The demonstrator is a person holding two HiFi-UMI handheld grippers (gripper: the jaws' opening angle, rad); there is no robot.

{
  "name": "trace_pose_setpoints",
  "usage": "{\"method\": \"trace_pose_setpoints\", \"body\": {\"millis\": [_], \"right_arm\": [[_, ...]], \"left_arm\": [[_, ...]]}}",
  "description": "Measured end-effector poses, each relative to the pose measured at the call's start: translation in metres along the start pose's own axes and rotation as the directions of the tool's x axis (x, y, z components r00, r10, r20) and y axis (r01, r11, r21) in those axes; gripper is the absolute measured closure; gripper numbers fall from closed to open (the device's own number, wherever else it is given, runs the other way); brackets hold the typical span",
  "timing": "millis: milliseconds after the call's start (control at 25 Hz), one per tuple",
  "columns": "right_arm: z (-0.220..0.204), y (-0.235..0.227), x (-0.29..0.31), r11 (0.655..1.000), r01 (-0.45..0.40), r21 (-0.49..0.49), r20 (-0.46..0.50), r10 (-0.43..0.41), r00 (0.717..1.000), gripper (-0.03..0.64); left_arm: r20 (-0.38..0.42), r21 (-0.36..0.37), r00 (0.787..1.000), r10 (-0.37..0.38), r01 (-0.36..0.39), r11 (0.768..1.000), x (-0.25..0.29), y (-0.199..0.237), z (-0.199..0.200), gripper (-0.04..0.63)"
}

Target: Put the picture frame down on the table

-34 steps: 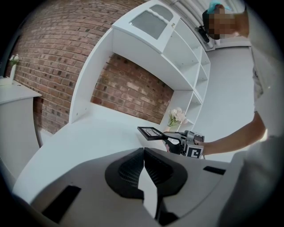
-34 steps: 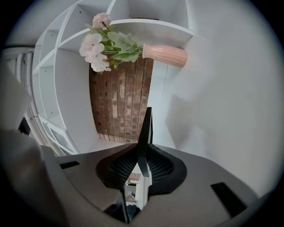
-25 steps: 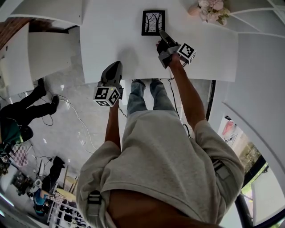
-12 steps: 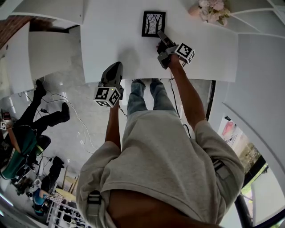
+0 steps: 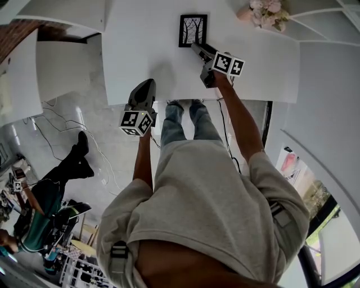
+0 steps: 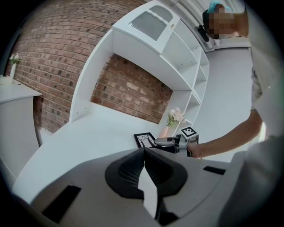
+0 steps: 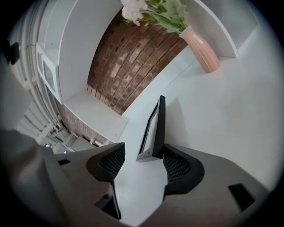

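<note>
Flowers [image 5: 269, 11] are seen at two o'clock of the picture frame [image 5: 193, 30]; the right gripper [image 7: 143, 160] was just opened astride it, and the left gripper [image 6: 143, 153] is closed.

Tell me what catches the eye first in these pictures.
A black picture frame with a tree print lies on the white table, toward its far side. The right gripper reaches to it; its fingers have just been opening, with the frame's near corner between them, unclamped. A pink vase of pale flowers stands far right.
</note>
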State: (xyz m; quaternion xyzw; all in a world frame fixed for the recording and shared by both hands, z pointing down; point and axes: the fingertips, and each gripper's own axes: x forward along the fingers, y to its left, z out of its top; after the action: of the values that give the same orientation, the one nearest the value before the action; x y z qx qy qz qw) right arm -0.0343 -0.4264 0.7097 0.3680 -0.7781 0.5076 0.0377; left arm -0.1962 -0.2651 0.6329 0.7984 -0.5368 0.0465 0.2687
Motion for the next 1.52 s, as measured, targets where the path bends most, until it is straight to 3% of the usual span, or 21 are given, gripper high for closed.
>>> {"method": "trace_pose_setpoints", "body": {"millis": [120,280,480,560,760,1080,1200,1360,1520], "right_arm": [[-0.004,-0.003,0.0,0.989,0.05,-0.136,-0.043,-0.057,0.997,0.351],[-0.006,-0.006,0.0,0.966,0.093,-0.24,-0.068,-0.112,0.991,0.351],[-0.017,-0.016,0.001,0.876,0.133,-0.464,-0.124,-0.213,0.969,0.351],[-0.02,-0.018,0.001,0.85,0.14,-0.508,-0.133,-0.238,0.962,0.351],[-0.02,-0.024,0.0,0.809,0.177,-0.56,-0.128,-0.296,0.947,0.351],[-0.016,-0.022,-0.005,0.817,0.187,-0.546,-0.099,-0.285,0.954,0.363],[-0.009,-0.012,-0.013,0.813,0.202,-0.546,-0.056,-0.275,0.96,0.438],[-0.007,-0.005,-0.026,0.782,0.217,-0.585,-0.014,-0.277,0.961,0.528],[-0.008,0.002,-0.038,0.784,0.225,-0.579,0.007,-0.271,0.962,0.584]], "left_arm": [[0.001,-0.001,1.0,0.0,0.0,1.0,-0.001,0.0,-0.001,0.578],[-0.003,0.008,1.0,-0.002,0.002,1.0,-0.004,-0.001,-0.001,0.578],[-0.005,0.01,1.0,0.0,0.0,1.0,-0.007,-0.001,-0.003,0.578],[-0.005,0.009,1.0,0.0,0.0,1.0,-0.009,-0.001,-0.003,0.578],[-0.001,-0.004,1.0,-0.002,0.002,1.0,-0.011,-0.002,-0.003,0.578],[0.004,-0.001,1.0,-0.004,0.004,1.0,-0.012,-0.004,-0.002,0.578],[0.008,0.003,1.0,-0.011,0.011,1.0,-0.011,-0.006,0.002,0.578],[0.013,0.017,1.0,-0.022,0.022,1.0,-0.009,-0.013,0.006,0.578],[0.02,0.034,0.999,-0.033,0.032,0.999,-0.008,-0.018,0.012,0.578]]}}
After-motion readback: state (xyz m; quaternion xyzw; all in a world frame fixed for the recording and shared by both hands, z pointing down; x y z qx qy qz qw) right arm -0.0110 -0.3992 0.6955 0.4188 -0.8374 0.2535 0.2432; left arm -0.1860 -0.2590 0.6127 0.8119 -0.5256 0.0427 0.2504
